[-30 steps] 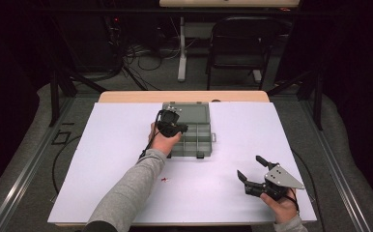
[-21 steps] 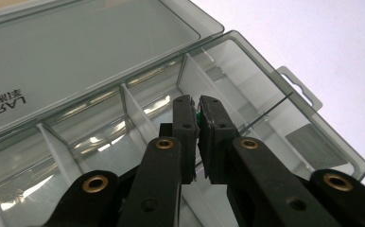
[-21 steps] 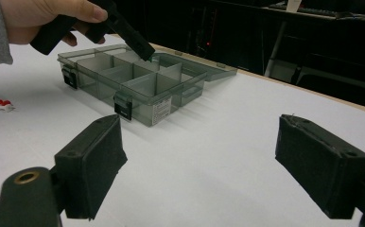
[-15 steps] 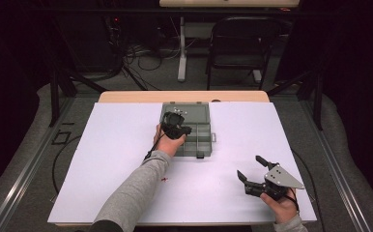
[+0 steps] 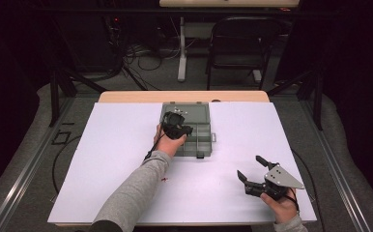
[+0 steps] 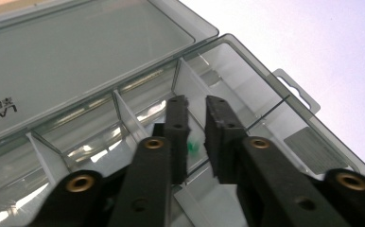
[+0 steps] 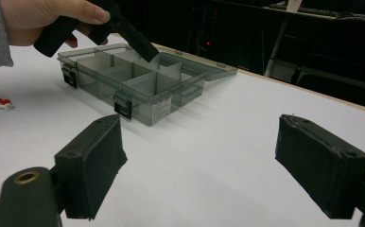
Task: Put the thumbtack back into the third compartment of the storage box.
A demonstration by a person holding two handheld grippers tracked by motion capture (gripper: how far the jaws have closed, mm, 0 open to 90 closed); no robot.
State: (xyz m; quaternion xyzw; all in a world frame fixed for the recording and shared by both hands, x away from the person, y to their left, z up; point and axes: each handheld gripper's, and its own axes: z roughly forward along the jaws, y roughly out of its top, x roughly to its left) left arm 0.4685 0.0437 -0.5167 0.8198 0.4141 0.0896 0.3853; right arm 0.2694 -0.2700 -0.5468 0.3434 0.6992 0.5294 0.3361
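Smoky grey plastic makes up the compartment box, which sits open near the middle of the white-covered bench, its lid laid flat behind the tray. The left gripper dips into one of the middle compartments, and its jaws have just been opening: they stand a narrow way apart with nothing pressed between the pads. Just below and between them lies a small green piece on the compartment floor, apparently let go rather than held.

That green piece looks tiny, light and hard, so I judge it would skate on the smooth plastic and tip out of a loose pinch. Taking it across its width with the pad tips, straight from above, seems the safest hold, since the thin dividers leave little room on either side. The box itself looks light and fairly stiff but thin-walled; a nudge on a divider could slide the whole tray across the sheet. Its front latches or the outer wall would be the places to steady it.

The right gripper rests near the front right of the bench, well apart from the box, jaws spread wide and empty. A small red and white bit lies loose on the sheet near the left forearm, equally small and likely just as fiddly.
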